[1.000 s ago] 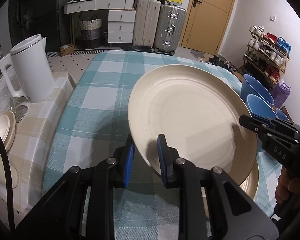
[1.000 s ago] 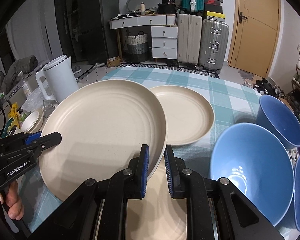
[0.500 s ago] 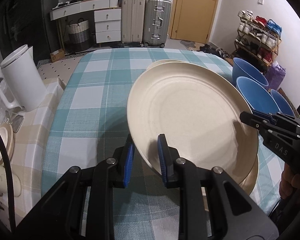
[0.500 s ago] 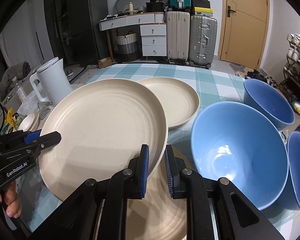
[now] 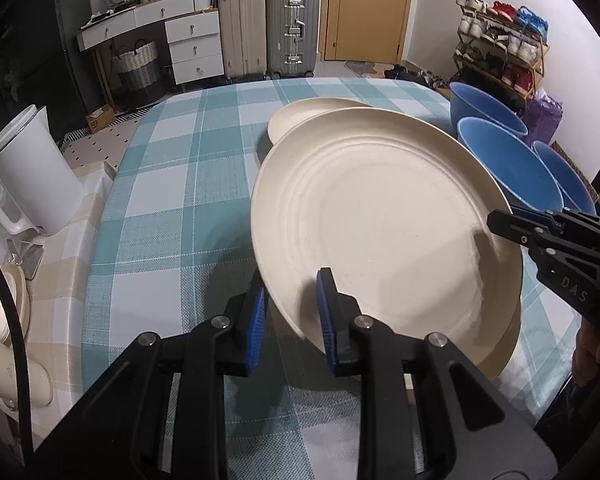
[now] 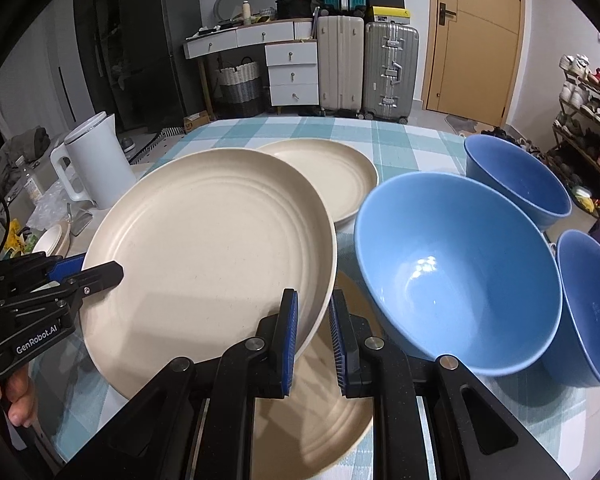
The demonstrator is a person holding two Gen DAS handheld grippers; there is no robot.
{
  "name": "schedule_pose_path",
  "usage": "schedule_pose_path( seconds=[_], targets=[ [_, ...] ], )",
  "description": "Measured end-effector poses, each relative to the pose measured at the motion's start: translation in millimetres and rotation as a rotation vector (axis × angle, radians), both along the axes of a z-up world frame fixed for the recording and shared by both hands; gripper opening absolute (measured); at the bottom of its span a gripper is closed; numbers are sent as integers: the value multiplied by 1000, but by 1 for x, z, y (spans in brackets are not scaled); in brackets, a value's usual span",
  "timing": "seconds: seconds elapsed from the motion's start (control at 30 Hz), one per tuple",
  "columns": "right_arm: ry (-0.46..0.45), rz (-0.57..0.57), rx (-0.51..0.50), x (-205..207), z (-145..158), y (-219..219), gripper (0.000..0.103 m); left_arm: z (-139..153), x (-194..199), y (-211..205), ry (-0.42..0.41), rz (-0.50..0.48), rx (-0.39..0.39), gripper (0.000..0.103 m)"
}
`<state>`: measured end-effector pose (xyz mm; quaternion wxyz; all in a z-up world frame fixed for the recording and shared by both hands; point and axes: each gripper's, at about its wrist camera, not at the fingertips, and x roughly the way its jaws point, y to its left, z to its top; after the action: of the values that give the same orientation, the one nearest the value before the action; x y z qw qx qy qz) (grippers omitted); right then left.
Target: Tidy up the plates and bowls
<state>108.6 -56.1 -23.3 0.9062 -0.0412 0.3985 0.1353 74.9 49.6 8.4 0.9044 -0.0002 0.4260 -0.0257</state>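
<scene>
Because the checked surface already carries two other cream plates, you hold the big cream plate clear of it, tilted, directly over the one lying nearest you; I judge that one to be the stacking spot. The second resting plate sits toward twelve o'clock of the held plate. Three blue bowls are grouped at three o'clock in the right wrist view, so plates and bowls stay in separate sets. Holding from opposite rims keeps the wide plate from swinging: your left gripper is clamped on the rim at six o'clock in its own view, and your right gripper pinches the opposite edge.
</scene>
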Motion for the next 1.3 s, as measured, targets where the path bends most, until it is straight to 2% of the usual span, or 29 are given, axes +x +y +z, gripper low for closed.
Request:
schedule_pose_path(
  seconds=[0.77,1.3],
  targets=[
    [27,-29,-22,-24,-22,-14,17,-28,-1,-25,83,-107,75,23],
    [40,-50,-48,-38,-33,-25,17,-40,-3,-45,109,-156,148,26]
  ],
)
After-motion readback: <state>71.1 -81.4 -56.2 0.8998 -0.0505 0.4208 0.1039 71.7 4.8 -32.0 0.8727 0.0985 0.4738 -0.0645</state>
